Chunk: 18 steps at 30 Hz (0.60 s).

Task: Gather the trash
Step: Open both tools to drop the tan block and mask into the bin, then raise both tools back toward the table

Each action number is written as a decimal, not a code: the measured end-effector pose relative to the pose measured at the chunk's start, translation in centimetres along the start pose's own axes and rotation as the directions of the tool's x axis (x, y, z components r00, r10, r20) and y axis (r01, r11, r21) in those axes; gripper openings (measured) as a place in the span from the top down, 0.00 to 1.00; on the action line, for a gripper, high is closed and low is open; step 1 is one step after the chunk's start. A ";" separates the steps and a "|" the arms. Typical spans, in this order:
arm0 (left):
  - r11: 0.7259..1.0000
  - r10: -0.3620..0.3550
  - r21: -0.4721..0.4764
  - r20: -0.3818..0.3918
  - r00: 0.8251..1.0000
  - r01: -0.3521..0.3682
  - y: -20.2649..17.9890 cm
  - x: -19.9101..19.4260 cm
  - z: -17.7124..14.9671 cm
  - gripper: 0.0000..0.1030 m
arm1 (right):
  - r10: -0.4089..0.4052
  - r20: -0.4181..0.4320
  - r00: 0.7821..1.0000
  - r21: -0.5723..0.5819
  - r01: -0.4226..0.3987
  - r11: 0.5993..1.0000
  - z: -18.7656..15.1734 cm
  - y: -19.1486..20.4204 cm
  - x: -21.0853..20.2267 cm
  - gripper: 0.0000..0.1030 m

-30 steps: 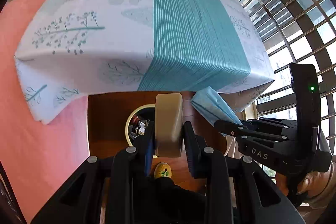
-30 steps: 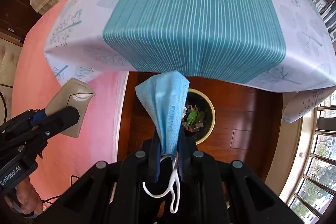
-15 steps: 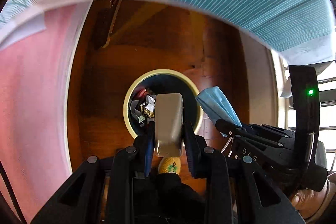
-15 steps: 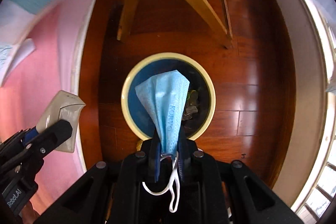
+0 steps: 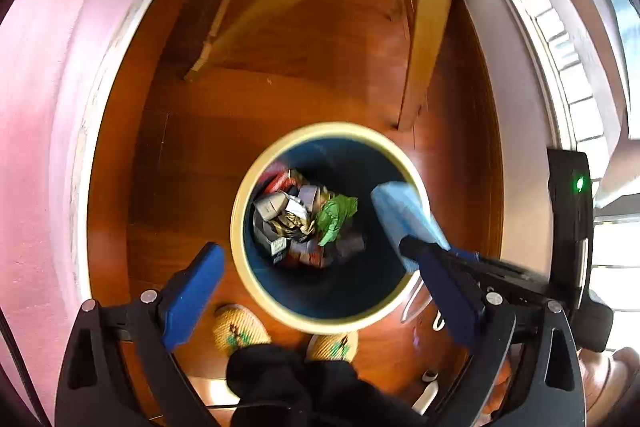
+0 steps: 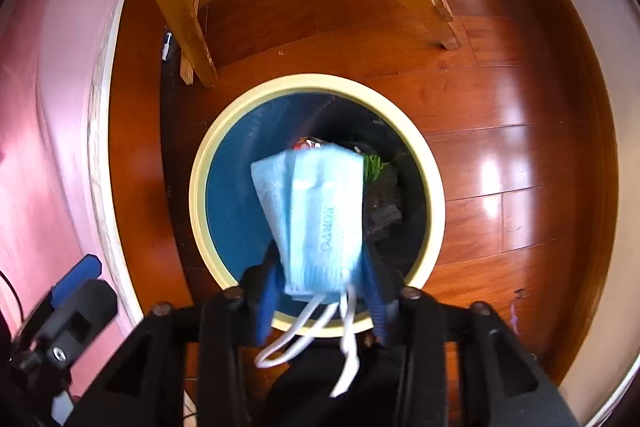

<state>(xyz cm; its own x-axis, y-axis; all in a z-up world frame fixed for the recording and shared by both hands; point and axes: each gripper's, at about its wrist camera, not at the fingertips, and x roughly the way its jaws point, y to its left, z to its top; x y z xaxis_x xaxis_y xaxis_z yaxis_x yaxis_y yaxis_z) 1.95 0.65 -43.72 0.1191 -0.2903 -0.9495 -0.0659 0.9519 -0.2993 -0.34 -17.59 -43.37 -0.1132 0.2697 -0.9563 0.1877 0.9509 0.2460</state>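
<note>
My left gripper (image 5: 320, 287) hung wide open and empty above the bin (image 5: 240, 227), which stood on the wooden floor (image 5: 192, 155) beside the table legs (image 5: 428, 27). Crumpled wrappers and a green scrap (image 5: 334, 217) lay at the bin's bottom. My right gripper (image 6: 322, 291) had its jaws parted, with the blue face mask (image 6: 316, 215) between them over the bin's mouth; I could not tell whether they touched it. Its white ear loops (image 6: 308, 331) dangled below.
</note>
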 end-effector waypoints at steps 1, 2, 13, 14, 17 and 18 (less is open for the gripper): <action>1.000 0.007 0.000 0.008 1.000 -0.007 0.1 -0.1 -0.1 0.06 | 0.006 0.001 1.000 0.003 -0.006 1.000 0.1 0.0 -0.1 0.61; 1.000 0.021 0.003 0.013 1.000 -0.021 0.1 -0.1 -0.1 0.06 | 0.013 0.001 1.000 0.005 -0.013 1.000 0.1 -0.1 -0.2 0.61; 0.994 0.102 0.037 0.106 0.989 -0.106 -0.6 -4.3 0.3 0.06 | 0.032 0.046 0.998 0.014 -0.032 0.999 0.4 0.1 -3.9 0.61; 0.994 0.103 0.030 0.109 0.989 -0.107 -0.5 -4.9 0.3 0.06 | 0.033 0.052 0.998 0.015 -0.034 0.999 0.2 0.3 -4.8 0.61; 0.994 0.105 -0.005 0.115 0.988 -0.105 -0.4 -7.5 0.4 0.06 | 0.029 0.064 0.998 0.014 -0.029 0.999 -0.5 0.8 -7.5 0.61; 0.994 0.108 -0.014 0.120 0.987 -0.107 -0.5 -8.7 0.4 0.06 | 0.026 0.069 0.997 0.012 -0.027 1.000 -0.8 1.0 -8.7 0.61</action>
<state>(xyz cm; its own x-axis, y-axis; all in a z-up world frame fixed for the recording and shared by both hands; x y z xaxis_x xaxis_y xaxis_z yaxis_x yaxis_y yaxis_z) 1.34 2.75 -35.29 0.2294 -0.1717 -0.9581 -0.0920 0.9761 -0.1970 0.03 -18.84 -34.67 -0.0412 0.2831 -0.9582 0.2023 0.9415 0.2695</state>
